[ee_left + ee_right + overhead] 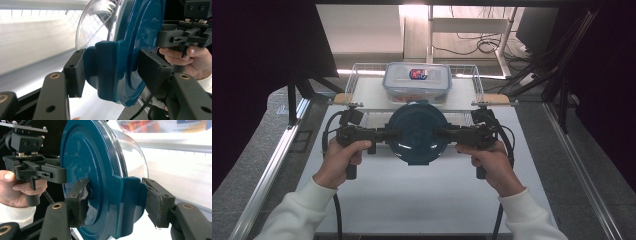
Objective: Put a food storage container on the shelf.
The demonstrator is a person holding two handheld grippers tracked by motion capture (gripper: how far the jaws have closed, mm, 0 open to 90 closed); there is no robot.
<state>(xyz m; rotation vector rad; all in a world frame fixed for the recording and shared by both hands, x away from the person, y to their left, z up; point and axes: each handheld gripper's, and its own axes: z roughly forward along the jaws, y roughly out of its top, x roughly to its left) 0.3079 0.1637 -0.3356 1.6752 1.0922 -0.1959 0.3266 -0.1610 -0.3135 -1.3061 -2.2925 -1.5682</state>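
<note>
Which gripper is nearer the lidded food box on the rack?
Neither clearly. The left gripper and right gripper clamp opposite sides of the round blue-lidded container, just in front of the food box.

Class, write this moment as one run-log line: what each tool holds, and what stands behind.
left tool: shut on round container's tab | right tool: shut on opposite tab | round container: teal lid, held between both | behind: wire rack with lidded box

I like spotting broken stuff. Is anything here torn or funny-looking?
Yes. On the right gripper, the left pad gripping the blue lid's clip looks torn, its grey covering ragged and peeling at the edge. The round container itself looks whole.
</note>
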